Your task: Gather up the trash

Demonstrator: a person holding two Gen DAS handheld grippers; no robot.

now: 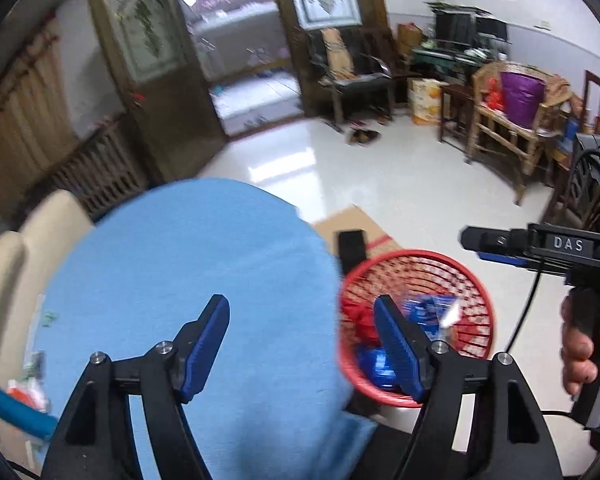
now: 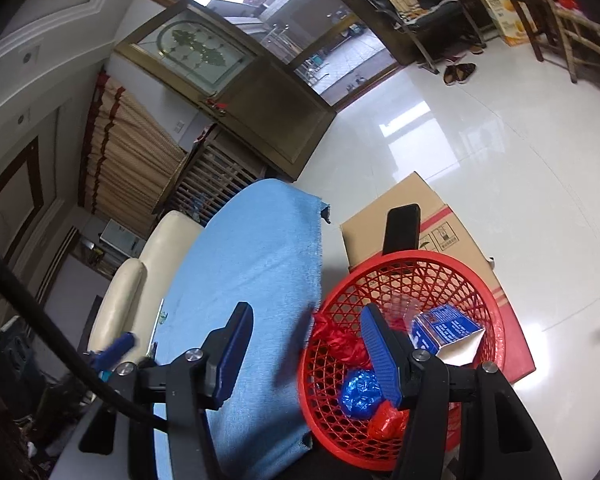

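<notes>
1. Scraps: small litter at the far left edge of the blue cloth, beside a blue tube; kind unclear. Judged the trash still to collect.
2. Left gripper: jaws wide, nothing between them; over the cloth's right edge. Scraps lie to its left and below, so this hand is the nearer one.
3. Basket: red mesh, just right of the cloth, in front of a cardboard box. Holds red wrapper, blue wrapper, blue carton.
4. Right gripper: jaws partly apart, empty; one finger over the cloth, the other over the basket.
5. Coming move, judged: left gripper swings leftward, away from the basket.
</notes>
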